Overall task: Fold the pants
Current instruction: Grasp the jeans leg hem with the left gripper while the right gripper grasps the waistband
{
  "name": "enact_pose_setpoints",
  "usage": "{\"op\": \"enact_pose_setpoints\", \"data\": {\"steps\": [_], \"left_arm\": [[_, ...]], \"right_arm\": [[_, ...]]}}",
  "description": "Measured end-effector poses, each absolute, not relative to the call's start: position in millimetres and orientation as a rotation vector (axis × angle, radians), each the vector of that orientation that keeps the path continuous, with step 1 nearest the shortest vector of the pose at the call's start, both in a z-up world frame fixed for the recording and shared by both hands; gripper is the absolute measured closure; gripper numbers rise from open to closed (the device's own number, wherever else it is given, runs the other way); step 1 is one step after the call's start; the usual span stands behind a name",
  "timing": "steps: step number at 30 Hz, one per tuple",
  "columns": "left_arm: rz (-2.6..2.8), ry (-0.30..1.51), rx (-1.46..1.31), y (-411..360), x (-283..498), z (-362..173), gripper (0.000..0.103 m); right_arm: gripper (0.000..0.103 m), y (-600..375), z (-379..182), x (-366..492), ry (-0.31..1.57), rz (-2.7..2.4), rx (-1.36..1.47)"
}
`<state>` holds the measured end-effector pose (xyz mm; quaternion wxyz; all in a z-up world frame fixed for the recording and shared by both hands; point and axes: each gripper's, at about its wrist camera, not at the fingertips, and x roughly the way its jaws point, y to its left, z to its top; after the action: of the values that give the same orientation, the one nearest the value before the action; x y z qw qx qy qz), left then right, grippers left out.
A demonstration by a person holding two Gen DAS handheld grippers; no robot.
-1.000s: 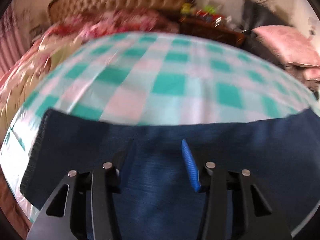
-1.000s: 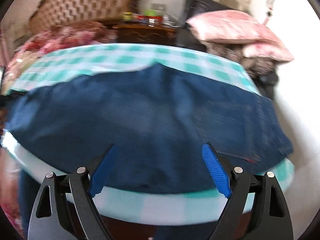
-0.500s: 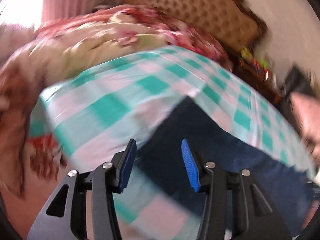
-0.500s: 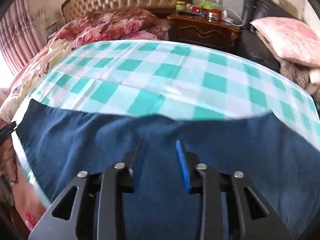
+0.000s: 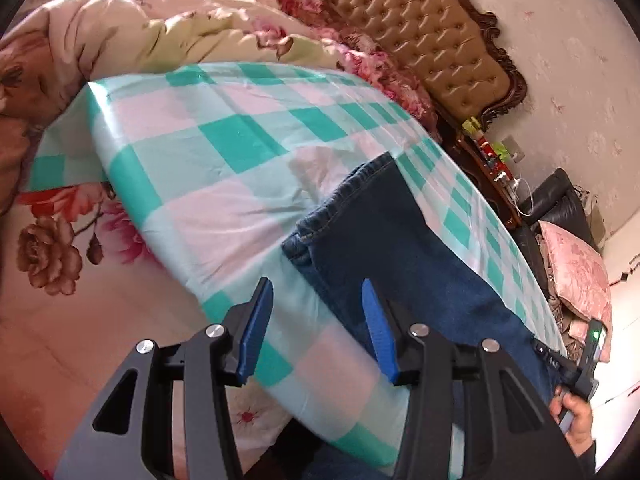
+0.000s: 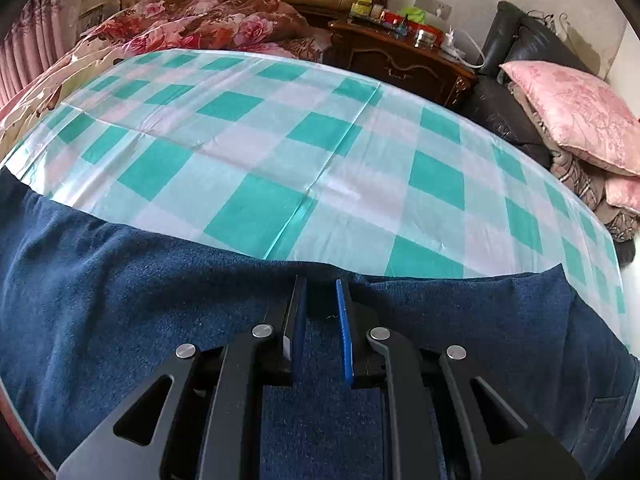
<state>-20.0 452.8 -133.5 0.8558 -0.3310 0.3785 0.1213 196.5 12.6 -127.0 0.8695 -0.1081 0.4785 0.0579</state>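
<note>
Swinging from mid-leg to the hem, the left gripper (image 5: 316, 292) hung half-spread while the right gripper (image 6: 320, 292) was closing on the pants' (image 6: 120, 300) far fold along the table's (image 6: 280, 152) near edge, where a shallow pinch might slip.

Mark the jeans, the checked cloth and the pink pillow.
jeans (image 5: 384, 216): left wrist view, leg near the hem.
checked cloth (image 6: 248, 140): right wrist view, bare middle.
pink pillow (image 6: 576, 116): right wrist view, top face.
</note>
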Motion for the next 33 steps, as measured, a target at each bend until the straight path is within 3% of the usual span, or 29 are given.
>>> {"op": "enact_pose_setpoints", "data": {"steps": [8,12,15,33], "left_arm": [[0.252,0.804,-0.753,464,-3,-137,0.059],[0.236,0.786,-0.813,475,-1,-141,0.065],[0.239,0.786,-0.832,480,-2,-144,0.076],[0.228,0.764,-0.837,479,-4,-134,0.082]], "right_arm": [[0.088,20,-129,195,0.972,0.077,-0.258],[0.088,20,-129,196,0.976,0.078,-0.251],[0.088,20,-129,196,0.975,0.080,-0.247],[0.086,14,-116,187,0.970,0.074,-0.225]]}}
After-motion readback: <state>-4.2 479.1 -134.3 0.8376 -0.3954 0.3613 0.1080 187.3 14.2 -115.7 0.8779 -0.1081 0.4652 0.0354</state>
